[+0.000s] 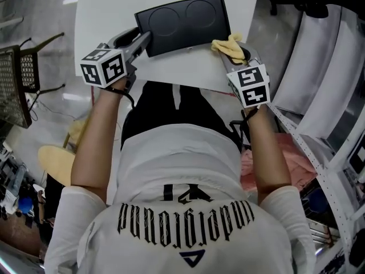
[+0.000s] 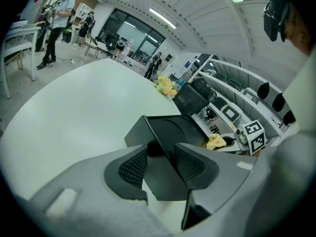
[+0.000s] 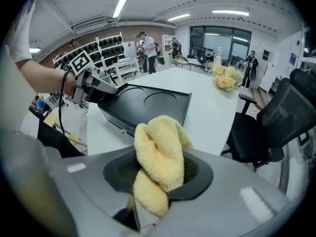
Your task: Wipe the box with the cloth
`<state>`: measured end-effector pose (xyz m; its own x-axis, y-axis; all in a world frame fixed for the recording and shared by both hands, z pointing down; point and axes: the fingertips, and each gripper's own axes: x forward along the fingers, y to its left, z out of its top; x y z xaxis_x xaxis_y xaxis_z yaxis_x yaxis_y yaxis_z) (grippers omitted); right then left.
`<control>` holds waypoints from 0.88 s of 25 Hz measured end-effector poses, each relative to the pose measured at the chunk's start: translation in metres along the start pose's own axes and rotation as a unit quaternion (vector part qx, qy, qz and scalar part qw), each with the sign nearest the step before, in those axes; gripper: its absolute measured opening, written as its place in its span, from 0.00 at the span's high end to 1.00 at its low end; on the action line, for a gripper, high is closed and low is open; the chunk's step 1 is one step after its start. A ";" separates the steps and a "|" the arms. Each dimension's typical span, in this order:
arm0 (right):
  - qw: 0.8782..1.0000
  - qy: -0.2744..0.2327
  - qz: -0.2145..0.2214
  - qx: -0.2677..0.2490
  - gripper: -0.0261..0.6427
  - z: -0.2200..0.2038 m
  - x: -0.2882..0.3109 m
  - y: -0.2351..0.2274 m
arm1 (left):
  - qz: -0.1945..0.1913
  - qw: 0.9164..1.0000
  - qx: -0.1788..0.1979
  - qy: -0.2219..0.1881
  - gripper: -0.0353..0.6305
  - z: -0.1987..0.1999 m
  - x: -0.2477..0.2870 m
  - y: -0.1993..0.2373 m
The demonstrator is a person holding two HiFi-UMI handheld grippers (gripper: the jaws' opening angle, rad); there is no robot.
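Both pinching: left gripper [image 2: 160,157] jaws on flat black plastic box [image 1: 182,21], right gripper [image 3: 158,174] on yellow terry cloth [image 3: 160,157]; pre-wipe, likely lower cloth next.

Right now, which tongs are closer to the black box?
Left. The left tongs are clamped on the left corner of the box, touching it. The right tongs sit just off its right edge, holding the yellow cloth.
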<state>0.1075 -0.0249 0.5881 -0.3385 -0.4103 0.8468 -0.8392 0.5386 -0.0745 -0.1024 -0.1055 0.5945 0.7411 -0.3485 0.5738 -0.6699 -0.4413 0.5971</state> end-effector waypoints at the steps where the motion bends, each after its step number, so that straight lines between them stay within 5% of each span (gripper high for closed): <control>1: 1.000 -0.004 0.010 0.000 0.76 0.005 0.002 0.010 | 0.000 1.000 -0.001 0.000 0.67 0.000 0.000 0.000; 6: 0.997 -0.016 0.070 -0.039 0.76 0.035 0.023 0.083 | 0.004 1.000 -0.003 -0.002 0.67 0.002 -0.001 -0.001; 16: 0.991 -0.023 0.116 -0.067 0.77 0.050 0.053 0.163 | 0.004 1.000 -0.004 -0.006 0.67 0.003 -0.002 -0.001; 22: 0.973 -0.027 0.143 -0.178 0.77 0.053 0.086 0.227 | 0.005 1.000 -0.003 -0.006 0.67 0.000 -0.004 0.001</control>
<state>-0.1350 0.0233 0.6166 -0.5666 -0.2379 0.7889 -0.5098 0.8534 -0.1088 -0.1054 -0.1049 0.5925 0.7354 -0.3631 0.5722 -0.6769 -0.4328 0.5953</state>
